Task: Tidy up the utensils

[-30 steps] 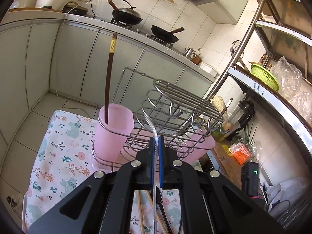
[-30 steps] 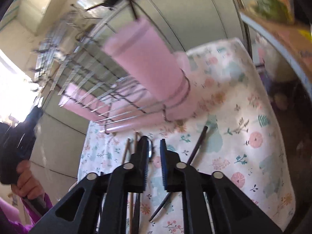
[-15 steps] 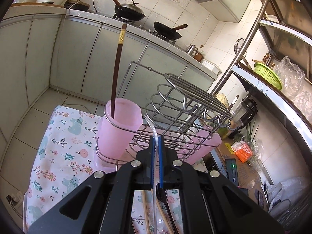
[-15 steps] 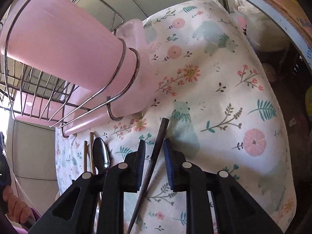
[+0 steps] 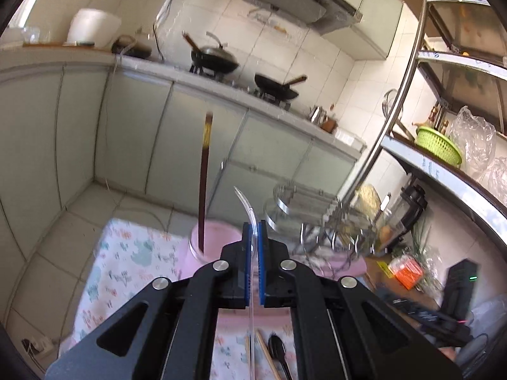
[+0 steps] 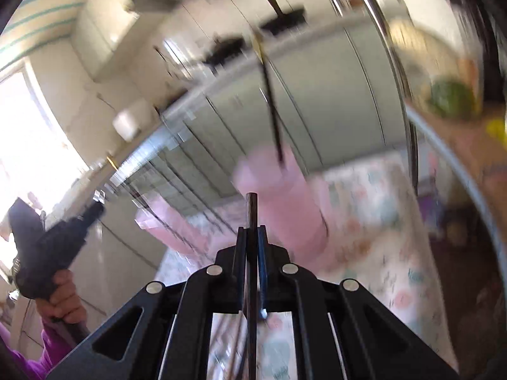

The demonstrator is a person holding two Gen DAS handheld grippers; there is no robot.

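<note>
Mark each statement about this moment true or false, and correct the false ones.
1. The right tool is closed on a dark chopstick. True.
2. The left tool stands wide open with nothing between its pads. False: it is shut on a thin clear plastic utensil.
3. A dark chopstick stands upright in the pink cup. True.
4. The pink cup is empty. False: it holds that one dark chopstick.
5. Light wooden chopsticks and a black spoon lie on the floral cloth. True.
6. No pans sit on the stove. False: two dark woks are on it.
</note>
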